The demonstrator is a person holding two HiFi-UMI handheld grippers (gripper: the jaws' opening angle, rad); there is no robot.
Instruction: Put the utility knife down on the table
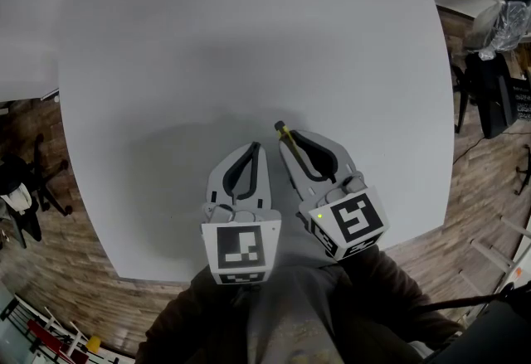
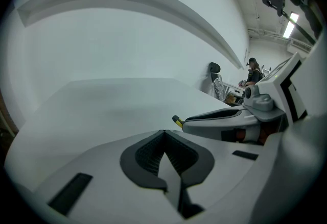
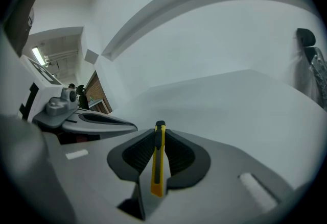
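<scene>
While the right gripper (image 3: 160,131) pinches the yellow utility knife (image 3: 158,163) over the bench (image 1: 249,39) and the left gripper (image 2: 164,133) sits pressed together on nothing, the put-down isn't done: lowering and release remain.

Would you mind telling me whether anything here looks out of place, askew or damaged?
Nothing stands out. The utility knife sits clamped straight in the right gripper, above the table; the left gripper is shut and empty.

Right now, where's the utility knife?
Head view, lower centre: the utility knife is clamped in the right gripper, over the table, beside the left gripper.
</scene>
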